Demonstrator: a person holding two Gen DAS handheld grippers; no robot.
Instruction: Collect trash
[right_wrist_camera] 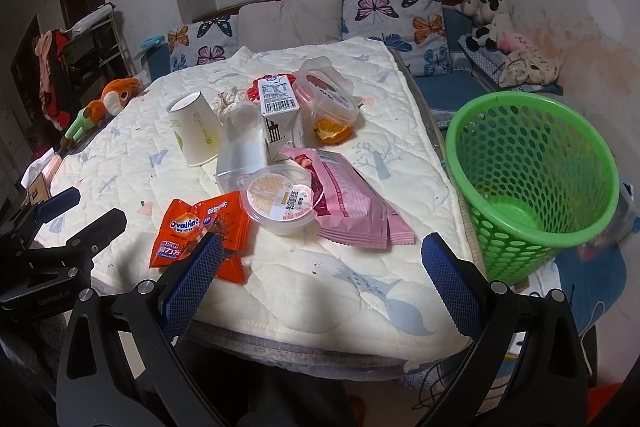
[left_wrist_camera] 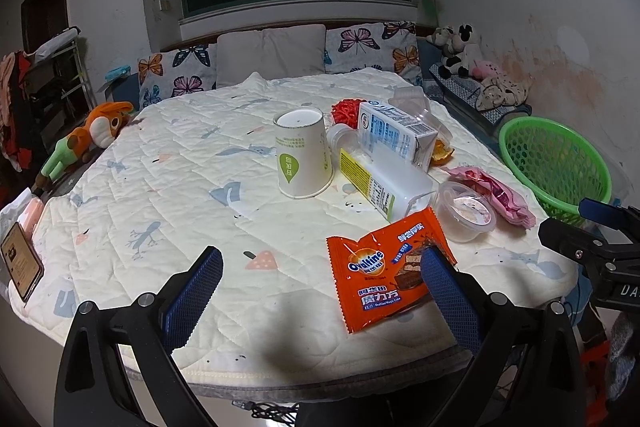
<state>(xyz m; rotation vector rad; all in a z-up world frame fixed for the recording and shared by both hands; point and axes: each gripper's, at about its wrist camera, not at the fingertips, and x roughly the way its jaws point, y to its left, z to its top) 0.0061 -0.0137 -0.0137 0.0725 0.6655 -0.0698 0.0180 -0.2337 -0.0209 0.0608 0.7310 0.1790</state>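
Note:
Trash lies on a quilted bed (left_wrist_camera: pixel 160 187): an orange Ovaltine wrapper (left_wrist_camera: pixel 380 271) (right_wrist_camera: pixel 192 231), an upturned paper cup (left_wrist_camera: pixel 302 151) (right_wrist_camera: pixel 196 131), a clear bottle (left_wrist_camera: pixel 380 179) (right_wrist_camera: pixel 240 151), a milk carton (left_wrist_camera: pixel 396 135) (right_wrist_camera: pixel 280 111), a round plastic tub (left_wrist_camera: pixel 466 213) (right_wrist_camera: pixel 280 201), a pink wrapper (left_wrist_camera: pixel 496 197) (right_wrist_camera: pixel 352 207) and orange peel (right_wrist_camera: pixel 332 133). A green basket (left_wrist_camera: pixel 556 163) (right_wrist_camera: pixel 532 179) stands at the bed's right edge. My left gripper (left_wrist_camera: pixel 320 291) is open and empty near the Ovaltine wrapper. My right gripper (right_wrist_camera: pixel 320 279) is open and empty in front of the pink wrapper.
A clear plastic container (right_wrist_camera: pixel 328 87) and red shreds (left_wrist_camera: pixel 346 111) lie behind the carton. A phone (left_wrist_camera: pixel 20 263) lies at the bed's left edge. An orange plush toy (left_wrist_camera: pixel 92 135) sits at the far left. Pillows (left_wrist_camera: pixel 272 55) line the headboard.

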